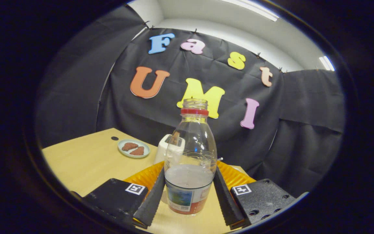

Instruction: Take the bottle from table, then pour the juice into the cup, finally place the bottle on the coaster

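Plainly the bottle (190, 162) is the thing to watch: clear plastic, cap off, a red ring under the open neck, a printed label round its lower part, and cloudy liquid up to roughly the middle. It stands upright between the 2 fingers (150, 198) of the gripper (189, 195), on or just above the table (86, 162); I cannot tell whether its base has left the wood. Both fingers lie against its sides at label height, so the claw looks clenched on it.

My guess is that it handles light to middling, with the weight low. Thin plastic like that gives under a hard squeeze, and with no cap a hard pinch or a jolt could slop liquid out of the neck. Its smooth wall may slip, so the labelled band, where the body is straight and full, seems the sound place to hold.

Just behind the bottle sits something orange and ribbed (144, 177); whether that is the coaster I cannot say. A clear rim overlaps the bottle's middle, maybe the cup. Further back are a white toaster (169, 148) and a small plate (133, 149) with 2 brown pieces.
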The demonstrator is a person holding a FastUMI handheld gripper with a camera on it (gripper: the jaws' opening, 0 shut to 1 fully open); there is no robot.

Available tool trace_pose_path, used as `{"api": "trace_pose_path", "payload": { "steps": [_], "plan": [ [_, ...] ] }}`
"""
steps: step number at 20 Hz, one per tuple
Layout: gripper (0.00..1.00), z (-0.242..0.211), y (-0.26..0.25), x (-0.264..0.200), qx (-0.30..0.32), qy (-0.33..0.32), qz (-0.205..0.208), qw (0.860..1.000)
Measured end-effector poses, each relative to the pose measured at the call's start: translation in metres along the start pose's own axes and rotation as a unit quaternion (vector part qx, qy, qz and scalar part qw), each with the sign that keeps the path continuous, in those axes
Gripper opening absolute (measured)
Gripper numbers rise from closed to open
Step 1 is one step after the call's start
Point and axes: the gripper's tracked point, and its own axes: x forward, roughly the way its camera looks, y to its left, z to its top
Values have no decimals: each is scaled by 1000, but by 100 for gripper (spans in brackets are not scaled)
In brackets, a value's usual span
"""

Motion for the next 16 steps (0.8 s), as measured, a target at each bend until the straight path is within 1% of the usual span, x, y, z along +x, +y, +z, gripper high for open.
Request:
{"api": "trace_pose_path", "payload": {
  "steps": [6,8,11,14,16],
  "plan": [
    [83,-14,1,41,61,-16,7,998],
    [83,-20,-4,57,76,-23,-8,997],
    [83,-43,-3,80,97,-14,-15,995],
    [83,-67,1,106,123,3,-10,992],
    [83,-82,1,121,125,11,-15,992]
  ]
}}
